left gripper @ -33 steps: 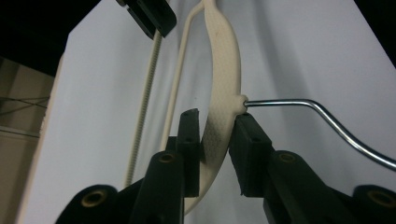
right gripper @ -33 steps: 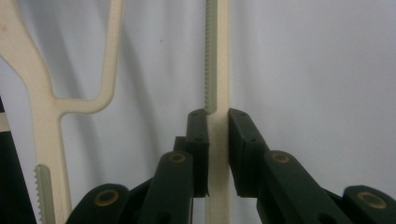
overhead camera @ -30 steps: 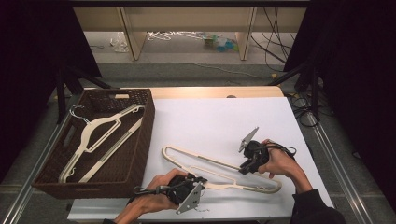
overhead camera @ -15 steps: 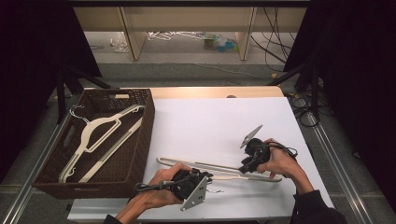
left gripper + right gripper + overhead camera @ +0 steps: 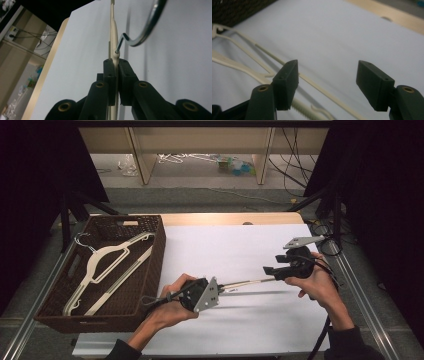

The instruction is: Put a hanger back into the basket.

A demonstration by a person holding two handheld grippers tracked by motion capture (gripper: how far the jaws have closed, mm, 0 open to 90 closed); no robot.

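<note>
Left gripper [image 5: 220,290] is clamped on a cream plastic hanger [image 5: 245,283], its two flat black pads pressed tight against the thin top edge of the hanger just below where the bent steel hook [image 5: 140,32] screws in. In the left gripper view the hanger shows edge-on — a slim, smooth ivory blade running straight away from the jaws, with a ribbed strip along one side and the polished hook curling off to the right.

In the high view the hanger is lifted off the white bench [image 5: 240,250] near its front edge, held between the two hands and casting a thin shadow on the matte white surface beneath.

The right gripper [image 5: 272,269] has its jaws apart; they have just been opening, and the blocky dark pads now stand wide with nothing pressed between them. In the right gripper view the hanger's slender bar [image 5: 317,85] and a notched, threaded-looking end pass under the left pad without being pinched.

At the left of the bench sits a dark brown woven basket [image 5: 155,255], rectangular with a coarse wicker texture and cut-out handles. Inside it lies a second cream hanger [image 5: 102,265] with a wire hook — flat on the basket floor.
</note>
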